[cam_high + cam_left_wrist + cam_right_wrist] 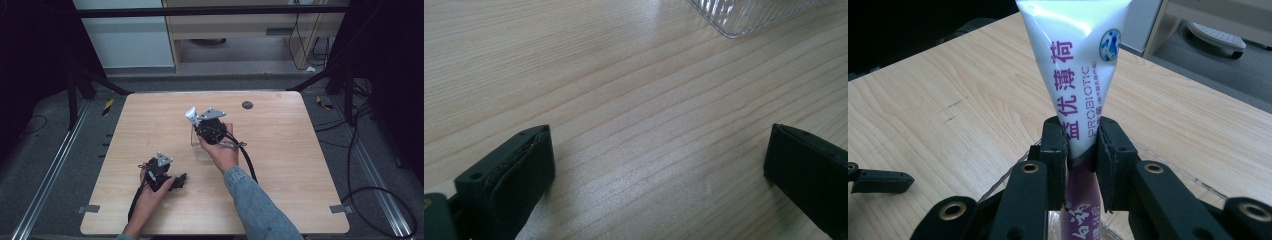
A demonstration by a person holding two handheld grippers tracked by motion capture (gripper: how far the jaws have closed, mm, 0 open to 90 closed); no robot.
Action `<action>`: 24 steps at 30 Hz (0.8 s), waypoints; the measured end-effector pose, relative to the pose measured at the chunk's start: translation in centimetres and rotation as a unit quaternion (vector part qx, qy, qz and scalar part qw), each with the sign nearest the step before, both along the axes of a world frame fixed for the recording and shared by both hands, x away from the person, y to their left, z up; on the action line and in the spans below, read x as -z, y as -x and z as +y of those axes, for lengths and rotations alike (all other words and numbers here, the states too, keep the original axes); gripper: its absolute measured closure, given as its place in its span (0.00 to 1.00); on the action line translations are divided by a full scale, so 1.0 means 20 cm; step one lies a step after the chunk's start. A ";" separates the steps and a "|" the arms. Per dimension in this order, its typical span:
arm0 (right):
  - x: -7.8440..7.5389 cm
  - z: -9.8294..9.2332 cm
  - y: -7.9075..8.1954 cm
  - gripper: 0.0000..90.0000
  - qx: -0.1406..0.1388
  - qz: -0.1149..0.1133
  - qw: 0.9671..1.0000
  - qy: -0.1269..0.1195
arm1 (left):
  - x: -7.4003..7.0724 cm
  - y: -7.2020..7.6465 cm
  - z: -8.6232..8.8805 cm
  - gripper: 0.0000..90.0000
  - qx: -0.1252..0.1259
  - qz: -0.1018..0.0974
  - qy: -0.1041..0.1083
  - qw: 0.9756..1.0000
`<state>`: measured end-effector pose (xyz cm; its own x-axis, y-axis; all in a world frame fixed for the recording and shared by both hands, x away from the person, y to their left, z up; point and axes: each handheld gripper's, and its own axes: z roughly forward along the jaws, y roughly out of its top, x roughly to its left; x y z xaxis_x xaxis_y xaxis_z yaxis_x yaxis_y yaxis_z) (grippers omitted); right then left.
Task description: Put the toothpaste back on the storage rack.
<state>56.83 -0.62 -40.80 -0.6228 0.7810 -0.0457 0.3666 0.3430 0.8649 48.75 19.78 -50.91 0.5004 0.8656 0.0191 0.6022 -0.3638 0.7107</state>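
We grasp the white and purple tube firmly with our right gripper, its jaws clenched on the tube's middle, above a clear plastic container near the centre of the wooden table. Our left gripper rests released on the near left side, nothing between its jaws.

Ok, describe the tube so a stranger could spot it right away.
Look near the middle of the wooden table, where the right gripper sits above a clear container. Clamped in its jaws stands the tube: white with a purple lower end, purple Chinese characters and the word PROBIOTIC.
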 end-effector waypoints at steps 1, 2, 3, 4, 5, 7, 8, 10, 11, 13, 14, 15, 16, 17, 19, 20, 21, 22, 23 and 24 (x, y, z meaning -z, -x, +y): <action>0.00 0.00 0.00 0.84 0.000 -0.001 1.000 0.001 | 0.00 0.00 0.00 0.00 0.000 0.001 -0.001 1.000; 0.00 0.00 0.00 0.84 0.000 -0.002 1.000 0.001 | 0.00 0.00 0.00 0.00 0.000 0.000 0.000 1.000; 0.00 0.00 0.00 0.84 -0.001 -0.002 1.000 0.000 | 0.00 0.00 0.00 0.00 0.000 0.000 0.000 1.000; 0.00 0.00 0.00 0.84 -0.001 -0.002 1.000 0.000 | 0.00 0.00 0.00 0.00 0.000 0.001 -0.001 1.000; 0.00 0.01 0.00 0.84 0.000 -0.001 1.000 -0.001 | 0.00 0.00 0.00 0.00 0.000 0.000 0.000 1.000; 0.01 0.01 0.00 0.84 0.000 -0.002 1.000 -0.001 | 0.00 0.00 0.00 0.00 0.000 0.001 -0.001 1.000; 0.01 0.01 -0.01 0.84 0.002 -0.001 1.000 -0.002 | 0.00 0.00 0.00 0.00 0.000 0.000 0.000 1.000; 0.01 0.00 -0.01 0.84 0.005 0.002 1.000 -0.006 | 0.00 0.00 0.00 0.00 0.000 0.001 -0.001 1.000; 0.01 0.00 -0.01 0.84 0.005 0.001 1.000 -0.006 | 0.00 0.00 0.00 0.00 0.000 0.000 0.000 1.000; 0.01 0.01 -0.01 0.83 0.003 0.001 1.000 -0.005 | 0.00 0.00 0.00 0.00 0.000 0.000 0.000 1.000; 0.01 0.01 -0.01 0.83 0.003 0.001 1.000 -0.005 | 0.00 0.00 0.00 0.00 0.000 0.000 0.000 1.000; 0.01 0.01 -0.01 0.83 0.003 0.002 1.000 -0.005 | 0.00 0.00 0.00 0.00 0.000 0.001 -0.001 1.000; 0.01 0.01 -0.01 0.83 0.003 0.002 1.000 -0.005 | 0.00 0.00 0.00 0.00 0.000 0.001 -0.001 1.000; 0.01 0.02 -0.01 0.83 0.002 0.002 1.000 -0.006 | 0.00 0.00 0.00 0.00 0.000 0.000 0.000 1.000; 0.01 0.02 -0.01 0.83 0.002 0.002 1.000 -0.006 | 0.00 0.00 0.00 0.00 0.000 0.001 -0.001 1.000; 0.01 0.02 -0.01 0.83 0.003 0.002 1.000 -0.003 | 0.00 0.00 0.00 0.00 0.000 0.000 0.000 1.000; 0.01 0.02 -0.01 0.83 0.004 0.003 1.000 -0.006 | 0.00 0.00 0.00 0.00 0.000 0.000 0.000 1.000; 0.01 0.01 -0.02 0.83 0.005 0.003 1.000 -0.007 | 0.00 0.00 0.00 0.00 0.000 0.001 -0.001 1.000; 0.01 0.01 -0.02 0.83 0.006 0.003 1.000 -0.008 | 0.00 0.00 0.00 0.00 0.000 0.000 0.000 1.000; 0.01 0.01 -0.02 0.83 0.006 0.003 1.000 -0.009 | 0.00 0.00 0.00 0.00 0.000 0.000 0.000 1.000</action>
<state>57.22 -0.36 -41.10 -0.6132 0.7895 -0.0278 0.3762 0.3227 0.8685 48.75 19.78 -50.91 0.5004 0.8656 0.0188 0.6023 -0.3636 0.7107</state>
